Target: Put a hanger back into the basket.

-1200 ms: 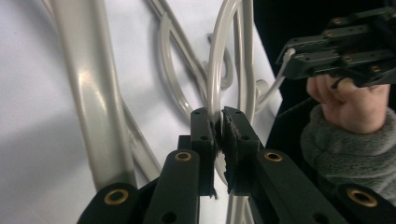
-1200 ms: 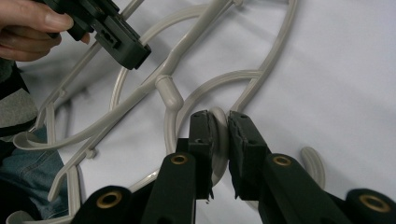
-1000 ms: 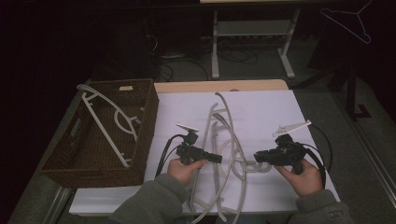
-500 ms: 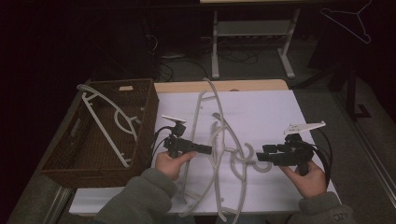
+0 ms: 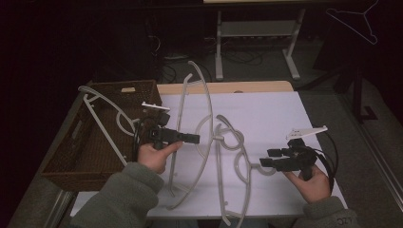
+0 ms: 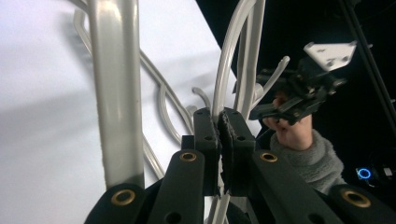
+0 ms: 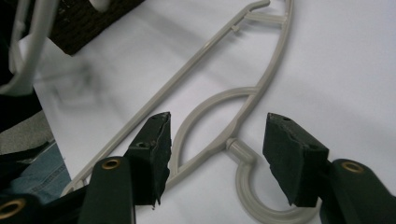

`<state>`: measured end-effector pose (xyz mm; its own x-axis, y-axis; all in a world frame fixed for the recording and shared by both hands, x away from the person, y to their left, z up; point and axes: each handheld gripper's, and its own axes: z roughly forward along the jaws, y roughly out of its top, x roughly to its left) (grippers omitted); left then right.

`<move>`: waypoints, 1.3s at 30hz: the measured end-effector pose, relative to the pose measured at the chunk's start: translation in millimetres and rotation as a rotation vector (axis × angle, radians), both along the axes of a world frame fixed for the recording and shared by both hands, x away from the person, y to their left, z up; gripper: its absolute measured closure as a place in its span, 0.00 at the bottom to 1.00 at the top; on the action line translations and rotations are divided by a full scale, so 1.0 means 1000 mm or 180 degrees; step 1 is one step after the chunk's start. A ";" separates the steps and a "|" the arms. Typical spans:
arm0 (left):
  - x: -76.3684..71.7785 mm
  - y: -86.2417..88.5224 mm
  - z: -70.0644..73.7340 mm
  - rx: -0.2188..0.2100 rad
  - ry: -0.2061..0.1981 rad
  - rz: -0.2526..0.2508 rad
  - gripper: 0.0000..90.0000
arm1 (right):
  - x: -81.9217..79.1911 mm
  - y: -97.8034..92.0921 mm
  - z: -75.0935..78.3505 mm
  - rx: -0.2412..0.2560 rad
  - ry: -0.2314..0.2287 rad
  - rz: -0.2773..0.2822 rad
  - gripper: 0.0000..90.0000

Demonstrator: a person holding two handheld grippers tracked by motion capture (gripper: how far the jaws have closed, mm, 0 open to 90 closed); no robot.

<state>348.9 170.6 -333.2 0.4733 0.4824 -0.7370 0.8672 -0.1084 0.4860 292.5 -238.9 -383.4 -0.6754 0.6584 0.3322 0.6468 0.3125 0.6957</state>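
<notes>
Two white plastic hangers are on the white table [image 5: 285, 118]. My left gripper [image 5: 194, 138] is shut on a thin bar of one hanger [image 5: 205, 102] and holds it tilted up off the table; in the left gripper view the jaws [image 6: 219, 135] pinch that bar next to the hanger's broad arm [image 6: 114, 93]. The second hanger [image 5: 240, 164] lies flat. My right gripper [image 5: 267, 158] stands open just over its hook, and in the right gripper view the hook and neck [image 7: 243, 156] lie between the spread jaws [image 7: 217, 149], untouched.
A brown wicker basket [image 5: 66, 161] stands at the table's left end with another white hanger [image 5: 102, 126] leaning in it. A table frame [image 5: 256, 33] and cables stand on the dark floor behind. A wire hanger [image 5: 354, 21] hangs at the top right.
My left gripper has lifted its hanger and carried it left toward the basket, pulling it apart from the second hanger. The right gripper has barely moved.
</notes>
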 end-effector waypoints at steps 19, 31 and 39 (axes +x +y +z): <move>0.014 0.034 0.031 0.0041 -0.0054 0.0203 0.96 | 0.003 -0.002 -0.006 -0.0055 -0.0033 -0.0047 0.39; 0.017 0.066 0.060 -0.0076 -0.0144 0.0421 0.96 | 0.002 0.000 -0.006 -0.0090 -0.0037 -0.0062 0.37; 0.021 0.103 0.080 -0.0132 -0.0197 0.0667 0.96 | 0.003 0.000 -0.007 -0.0110 -0.0016 -0.0080 0.36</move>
<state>370.1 273.8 -252.9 0.4109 0.5448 -0.7310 0.8370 0.0923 0.5394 295.7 -238.5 -390.8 -0.6601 0.6862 0.3055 0.6512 0.3202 0.6881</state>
